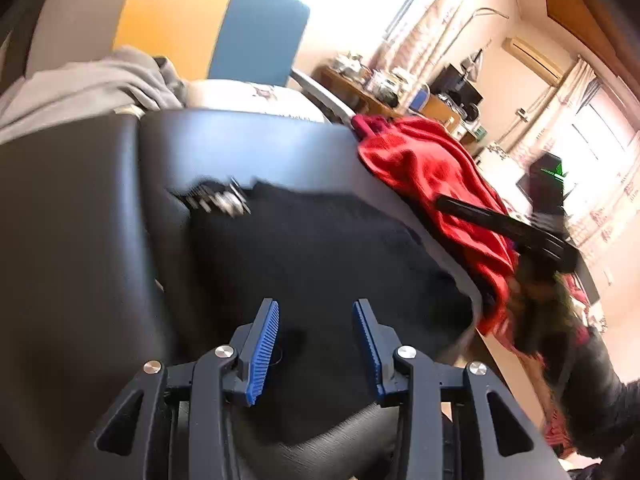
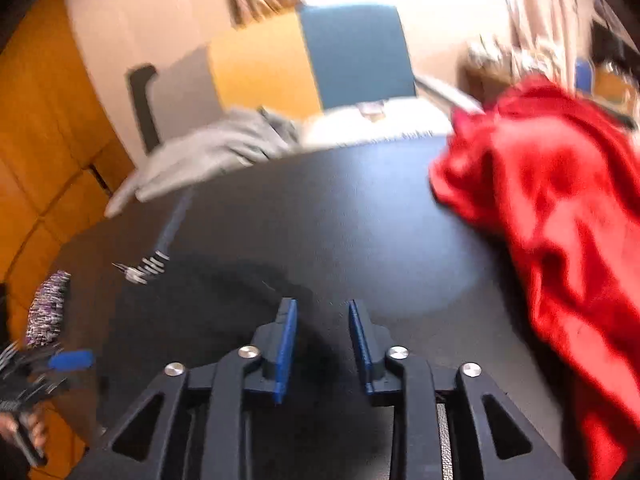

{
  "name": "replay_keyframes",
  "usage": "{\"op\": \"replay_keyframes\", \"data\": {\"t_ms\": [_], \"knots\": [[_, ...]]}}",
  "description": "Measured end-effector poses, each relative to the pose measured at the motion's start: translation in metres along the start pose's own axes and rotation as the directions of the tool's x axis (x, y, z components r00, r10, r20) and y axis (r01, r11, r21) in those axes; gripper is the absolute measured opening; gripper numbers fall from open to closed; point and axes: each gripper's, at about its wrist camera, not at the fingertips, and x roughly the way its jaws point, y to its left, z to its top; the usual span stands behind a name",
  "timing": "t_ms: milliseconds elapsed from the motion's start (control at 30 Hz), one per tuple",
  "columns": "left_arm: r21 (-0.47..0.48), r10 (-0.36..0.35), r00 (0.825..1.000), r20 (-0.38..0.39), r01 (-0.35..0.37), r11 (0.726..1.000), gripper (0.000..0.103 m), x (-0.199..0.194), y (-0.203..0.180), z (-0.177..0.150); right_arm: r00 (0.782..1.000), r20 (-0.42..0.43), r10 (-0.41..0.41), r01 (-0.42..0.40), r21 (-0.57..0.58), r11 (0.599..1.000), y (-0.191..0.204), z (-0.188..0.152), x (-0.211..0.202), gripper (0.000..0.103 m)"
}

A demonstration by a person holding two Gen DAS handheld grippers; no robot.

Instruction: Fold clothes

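A black garment [image 1: 320, 248] lies flat on the black table [image 1: 80, 240], with a shiny metal fitting [image 1: 220, 196] at its far left corner. My left gripper [image 1: 316, 312] hovers over its near part, blue pads apart and nothing between them. A red garment [image 1: 432, 172] is heaped at the table's right edge; it also fills the right of the right wrist view as the red garment [image 2: 560, 208]. My right gripper [image 2: 322, 308] stands open over the bare table [image 2: 360, 220] and holds nothing. A grey garment [image 2: 208, 156] hangs over the far left edge.
A chair with a yellow and blue back [image 1: 240, 28] and a white cushion [image 1: 248, 96] stands behind the table. A cluttered wooden shelf [image 1: 380, 88] and curtained windows are at the back right. A hand [image 2: 24, 428] holds the left tool at the lower left.
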Motion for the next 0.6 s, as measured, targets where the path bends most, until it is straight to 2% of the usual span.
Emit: {"op": "replay_keyframes", "data": {"t_ms": [67,100,133,200,300,367,467,600], "knots": [[0.037,0.049,0.999,0.004,-0.049,0.998,0.039,0.003,0.006,0.013,0.997,-0.002,0.083,-0.083,-0.040,0.996,0.024,-0.003,0.000,0.039],[0.060,0.071,0.997,0.001,-0.071,0.996,0.039,0.006,0.009,0.020,0.993,-0.020,0.118,-0.119,-0.064,0.991,0.034,-0.008,0.003,0.046],[0.081,0.068,0.998,-0.008,-0.067,0.994,0.040,0.008,0.014,0.025,0.990,-0.051,0.131,-0.135,-0.089,0.987,0.044,-0.015,0.008,0.048],[0.131,0.075,0.997,-0.032,-0.071,0.989,0.045,0.013,0.022,0.035,0.985,-0.121,0.126,-0.142,-0.133,0.981,0.060,-0.033,0.024,0.048],[0.201,0.074,0.993,-0.096,-0.054,0.978,0.050,0.026,0.029,0.047,0.973,-0.204,0.105,-0.126,-0.092,0.988,0.050,-0.067,0.046,0.048],[0.232,0.077,0.987,-0.142,-0.042,0.972,0.051,0.040,0.030,0.050,0.974,-0.165,0.153,-0.160,-0.032,0.987,0.037,-0.076,0.046,0.048],[0.247,0.087,0.981,-0.175,-0.042,0.968,0.051,0.059,0.033,0.054,0.961,-0.139,0.237,-0.227,0.086,0.970,0.019,-0.076,0.046,0.048],[0.233,0.071,0.981,-0.181,-0.027,0.972,0.051,0.073,0.039,0.059,0.958,-0.136,0.253,-0.248,0.054,0.967,0.020,-0.080,0.045,0.048]]}}
